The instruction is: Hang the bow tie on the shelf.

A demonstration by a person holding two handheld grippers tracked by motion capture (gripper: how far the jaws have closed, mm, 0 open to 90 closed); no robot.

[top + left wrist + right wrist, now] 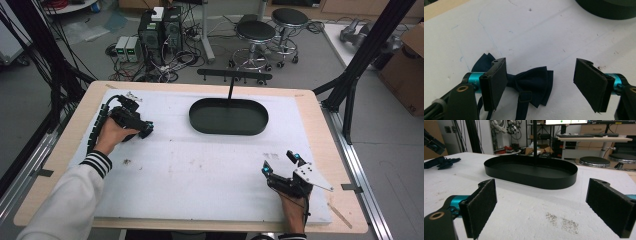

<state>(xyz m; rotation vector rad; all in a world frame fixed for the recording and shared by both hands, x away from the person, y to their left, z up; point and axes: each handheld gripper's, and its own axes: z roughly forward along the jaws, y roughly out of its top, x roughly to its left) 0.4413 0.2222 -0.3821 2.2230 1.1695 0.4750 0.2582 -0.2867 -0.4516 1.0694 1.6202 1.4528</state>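
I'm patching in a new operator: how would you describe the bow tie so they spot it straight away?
Start at the white foam board on the table, then go to its far-left area, left of the black oval tray. There the left gripper, jaws open, sits over the bow tie. It is the one soft, dark navy cloth item, with a strap.
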